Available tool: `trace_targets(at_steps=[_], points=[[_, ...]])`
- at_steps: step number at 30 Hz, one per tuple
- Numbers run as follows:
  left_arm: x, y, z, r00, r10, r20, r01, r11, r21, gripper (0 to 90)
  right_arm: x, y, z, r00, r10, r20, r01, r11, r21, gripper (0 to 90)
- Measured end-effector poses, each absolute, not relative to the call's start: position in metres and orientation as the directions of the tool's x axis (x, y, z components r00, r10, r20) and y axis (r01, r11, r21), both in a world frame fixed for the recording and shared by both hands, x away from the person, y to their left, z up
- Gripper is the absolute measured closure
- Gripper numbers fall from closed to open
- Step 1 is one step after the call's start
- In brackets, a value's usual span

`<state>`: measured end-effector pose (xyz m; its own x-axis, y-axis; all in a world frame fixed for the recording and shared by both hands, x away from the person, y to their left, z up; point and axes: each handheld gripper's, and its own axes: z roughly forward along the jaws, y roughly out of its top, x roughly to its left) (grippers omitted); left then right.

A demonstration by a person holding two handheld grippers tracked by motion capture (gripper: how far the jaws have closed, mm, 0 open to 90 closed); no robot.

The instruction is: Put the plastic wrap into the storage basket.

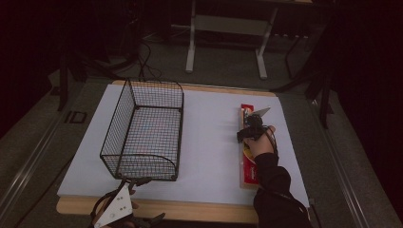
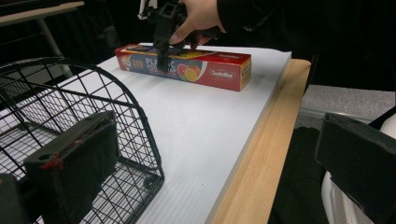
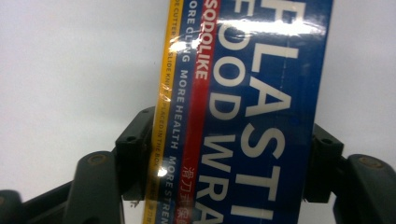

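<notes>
While right gripper (image 1: 250, 130) straddles wrap box (image 1: 248, 164), jaws touching its sides | off-centre grip risks tilt, slip | left gripper (image 1: 127, 194) spread by basket (image 1: 145, 130)

Plastic wrap box (image 3: 243, 112): both ends cut off by frame in right gripper view. Right tongs (image 1: 250, 128) cover its middle in high view; small print unreadable.

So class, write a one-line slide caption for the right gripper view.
Right gripper straddles the plastic wrap box, one jaw at each long side.
</notes>
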<state>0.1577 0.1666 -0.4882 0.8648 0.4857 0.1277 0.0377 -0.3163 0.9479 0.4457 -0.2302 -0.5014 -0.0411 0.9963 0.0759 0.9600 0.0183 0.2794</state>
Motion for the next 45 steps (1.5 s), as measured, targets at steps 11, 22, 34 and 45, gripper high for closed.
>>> trace_targets(at_steps=[11, 22, 34, 45], points=[[0.158, 0.166, -0.489, 0.867, 0.483, 0.124, 0.041, -0.318, 0.947, 0.2, 0.439, -0.228, -0.492, -0.075, 0.994, 0.077, 0.942, 0.045, 0.333, 38.1], [0.158, 0.167, -0.489, 0.866, 0.485, 0.123, 0.042, -0.315, 0.948, 0.2, 0.434, -0.217, -0.470, -0.151, 0.985, 0.079, 0.918, 0.111, 0.382, 38.7], [0.158, 0.166, -0.489, 0.868, 0.483, 0.120, 0.044, -0.315, 0.948, 0.2, 0.423, -0.197, -0.437, -0.247, 0.965, 0.084, 0.874, 0.184, 0.450, 38.8], [0.158, 0.166, -0.489, 0.868, 0.482, 0.121, 0.043, -0.316, 0.948, 0.2, 0.414, -0.177, -0.408, -0.330, 0.941, 0.076, 0.824, 0.248, 0.509, 38.8]])
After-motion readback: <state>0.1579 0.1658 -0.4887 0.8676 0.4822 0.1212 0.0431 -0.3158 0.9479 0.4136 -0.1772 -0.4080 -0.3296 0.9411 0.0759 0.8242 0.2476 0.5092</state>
